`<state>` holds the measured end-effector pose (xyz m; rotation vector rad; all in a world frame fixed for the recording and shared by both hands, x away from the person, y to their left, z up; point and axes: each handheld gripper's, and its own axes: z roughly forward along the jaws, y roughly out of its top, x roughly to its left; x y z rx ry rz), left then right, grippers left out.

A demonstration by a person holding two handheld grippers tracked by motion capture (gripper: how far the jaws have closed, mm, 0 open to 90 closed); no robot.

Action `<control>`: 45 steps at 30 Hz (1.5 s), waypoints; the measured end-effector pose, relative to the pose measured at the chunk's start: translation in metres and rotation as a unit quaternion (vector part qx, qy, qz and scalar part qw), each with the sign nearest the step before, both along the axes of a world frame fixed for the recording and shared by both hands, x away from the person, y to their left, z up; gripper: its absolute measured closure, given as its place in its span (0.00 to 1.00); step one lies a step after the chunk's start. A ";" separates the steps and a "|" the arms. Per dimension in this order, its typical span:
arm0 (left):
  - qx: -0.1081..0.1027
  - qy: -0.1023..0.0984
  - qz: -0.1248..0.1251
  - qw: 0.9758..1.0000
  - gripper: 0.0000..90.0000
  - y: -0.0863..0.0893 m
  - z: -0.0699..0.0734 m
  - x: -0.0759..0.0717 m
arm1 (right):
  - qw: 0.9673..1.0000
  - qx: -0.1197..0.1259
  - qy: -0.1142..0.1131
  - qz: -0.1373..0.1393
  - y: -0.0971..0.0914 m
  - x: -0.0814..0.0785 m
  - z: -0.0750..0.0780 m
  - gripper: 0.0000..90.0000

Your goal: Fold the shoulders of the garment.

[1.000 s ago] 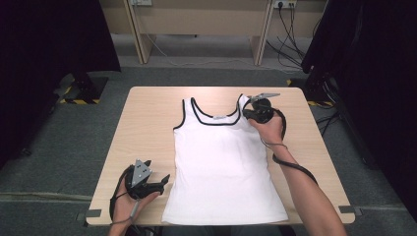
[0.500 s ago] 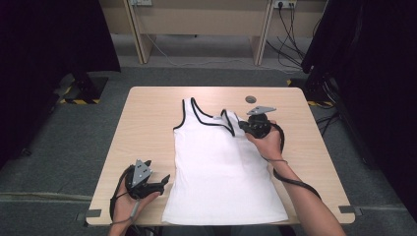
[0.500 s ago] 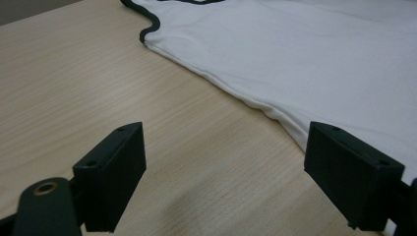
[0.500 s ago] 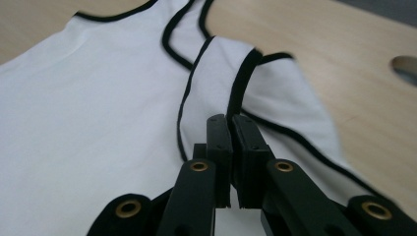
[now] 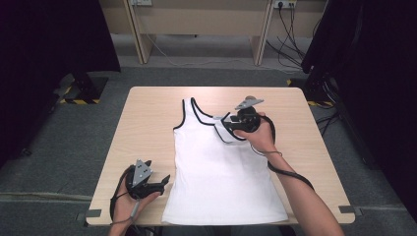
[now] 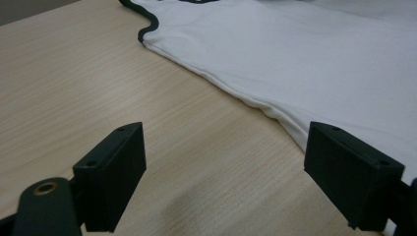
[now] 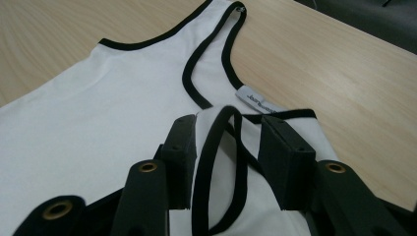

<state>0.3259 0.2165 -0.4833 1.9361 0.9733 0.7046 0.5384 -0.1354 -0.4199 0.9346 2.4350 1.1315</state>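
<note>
Right gripper (image 5: pixel 235 123) has carried the tank top's (image 5: pixel 221 182) right shoulder strap (image 5: pixel 223 129) inward since a second ago: then it sat at the strap's flat end near the table's (image 5: pixel 147 123) far right area, half a second ago it was partway in, now it sits just right of frame centre in the high view with the strap folded over onto the chest. Its jaws have just been opening; the strap lies between them.

High view: white tank top with black trim lies flat, centre of frame, hem toward the bottom edge. Left strap (image 5: pixel 189 110) is unfolded, upper centre. Left gripper (image 5: pixel 164 179) sits lower left, just beside the hem's left side, same spot as a second ago.

Left gripper view: jaws wide apart, nothing between them but bare table. Tank top's side edge (image 6: pixel 275 64) runs from upper left to the right edge of frame, close to the right-hand jaw; contact can't be told.

Right gripper view: strap loop (image 7: pixel 216 162) stands in the gap, lower centre; pads look clear of it, so released, not clamped. Neck label (image 7: pixel 258 101) is just above, right of centre.

Read: right-strap fold looks placed; the left strap likely follows.
</note>
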 end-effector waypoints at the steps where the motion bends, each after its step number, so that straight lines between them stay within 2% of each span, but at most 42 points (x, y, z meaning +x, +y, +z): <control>1: 0.000 0.000 0.000 1.000 0.17 0.000 0.000 0.000 | 1.000 -0.004 0.007 0.006 0.004 0.005 0.000 0.63; 6: 0.001 -0.002 -0.001 1.000 0.17 -0.001 0.000 -0.001 | 0.999 -0.022 0.034 0.011 0.015 0.026 -0.006 0.63; 8: 0.001 -0.001 -0.002 1.000 0.17 0.000 0.000 0.000 | 0.998 -0.019 0.053 0.017 0.018 0.032 -0.010 0.65; 12: 0.000 -0.001 -0.002 1.000 0.17 0.000 0.000 0.000 | 0.996 -0.016 0.081 0.031 0.020 0.034 -0.014 0.81; 14: 0.001 -0.001 -0.002 1.000 0.17 0.000 0.000 0.000 | 0.996 -0.022 0.086 0.029 0.019 0.035 -0.014 0.91; 17: 0.003 -0.002 -0.003 1.000 0.17 -0.001 0.000 -0.001 | 0.995 -0.011 0.094 0.030 0.017 0.034 -0.008 0.94; 21: 0.001 0.000 -0.002 1.000 0.17 -0.001 0.000 0.000 | 0.997 0.018 0.073 0.021 0.011 0.033 0.009 0.94; 22: 0.001 0.000 -0.002 1.000 0.17 -0.001 0.000 0.000 | 0.997 0.018 0.073 0.021 0.011 0.033 0.009 0.94; 23: 0.002 0.000 -0.002 1.000 0.17 -0.001 0.000 0.000 | 0.998 0.029 0.055 0.011 0.008 0.032 0.021 0.95; 26: 0.003 -0.002 -0.002 1.000 0.17 -0.001 0.000 -0.001 | 0.999 0.043 0.034 -0.001 0.004 0.031 0.035 0.95; 31: 0.002 0.000 -0.001 1.000 0.17 -0.001 0.000 0.000 | 0.999 0.044 -0.006 -0.011 0.000 0.024 0.054 0.94; 42: 0.002 -0.001 -0.001 1.000 0.17 -0.001 0.000 0.000 | 0.997 0.051 -0.031 -0.053 -0.011 0.029 0.070 0.94; 45: 0.001 -0.002 -0.002 1.000 0.17 0.000 0.000 -0.001 | 0.997 0.046 -0.037 -0.050 -0.011 0.025 0.070 0.94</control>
